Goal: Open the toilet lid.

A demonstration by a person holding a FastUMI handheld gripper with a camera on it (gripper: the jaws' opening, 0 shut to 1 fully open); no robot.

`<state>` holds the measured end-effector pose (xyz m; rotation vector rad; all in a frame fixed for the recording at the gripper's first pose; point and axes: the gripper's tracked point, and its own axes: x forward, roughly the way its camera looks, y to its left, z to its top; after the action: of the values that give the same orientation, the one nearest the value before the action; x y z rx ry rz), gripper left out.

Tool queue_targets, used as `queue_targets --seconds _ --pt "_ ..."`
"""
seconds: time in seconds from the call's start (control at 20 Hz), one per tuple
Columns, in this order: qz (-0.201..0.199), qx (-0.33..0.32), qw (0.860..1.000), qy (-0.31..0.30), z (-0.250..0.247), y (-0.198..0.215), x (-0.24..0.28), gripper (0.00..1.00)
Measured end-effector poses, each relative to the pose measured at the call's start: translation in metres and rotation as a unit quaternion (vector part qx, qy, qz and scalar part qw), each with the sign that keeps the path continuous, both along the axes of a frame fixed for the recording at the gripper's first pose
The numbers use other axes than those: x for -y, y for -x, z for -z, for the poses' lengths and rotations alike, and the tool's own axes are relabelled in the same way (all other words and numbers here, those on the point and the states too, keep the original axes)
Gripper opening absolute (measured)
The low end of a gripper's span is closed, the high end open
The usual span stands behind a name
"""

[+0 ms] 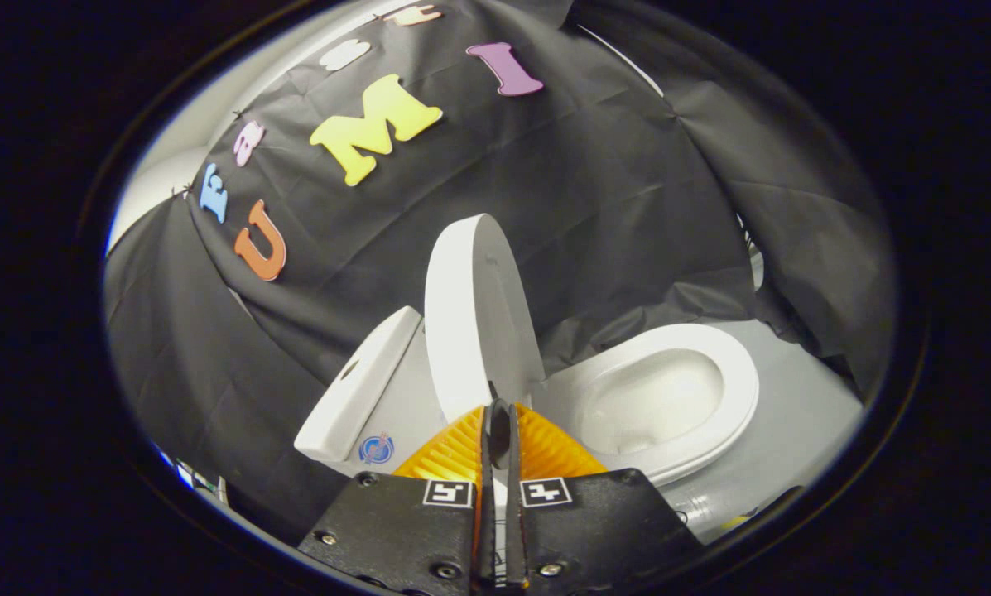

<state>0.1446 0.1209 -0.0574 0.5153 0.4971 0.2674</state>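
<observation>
Behind everything hangs the black cloth wall (611,207), creased and draped down to the pale floor (801,414), with a strip of light wall (164,174) showing past its far side. Against that cloth stands the white toilet, seen tilted in the gripper view. Its tank (358,389) lies nearest the fingers on one side, with a small round blue sticker (377,449) on the body just under it. The toilet lid (478,314) is already raised, standing roughly upright just ahead of the fingertips, between the tank and the bowl, its broad white face turned toward the camera. Beyond and beside the lid, the seat (735,372) lies flat on the bowl, and the open bowl (652,397) shows white inside. Nothing stands between the fingers and the lid.

The gripper (500,407) has its two fingers drawn nearly together, only a thin slit left between them. The tips sit right at the lid's lower edge; whether they pinch that edge or merely rest close before it I cannot tell.
</observation>
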Motion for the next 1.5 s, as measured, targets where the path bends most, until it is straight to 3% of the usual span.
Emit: queue_targets --seconds 1.5 --pt "-0.056 0.001 0.996 0.074 -0.01 0.009 -0.105 0.08"
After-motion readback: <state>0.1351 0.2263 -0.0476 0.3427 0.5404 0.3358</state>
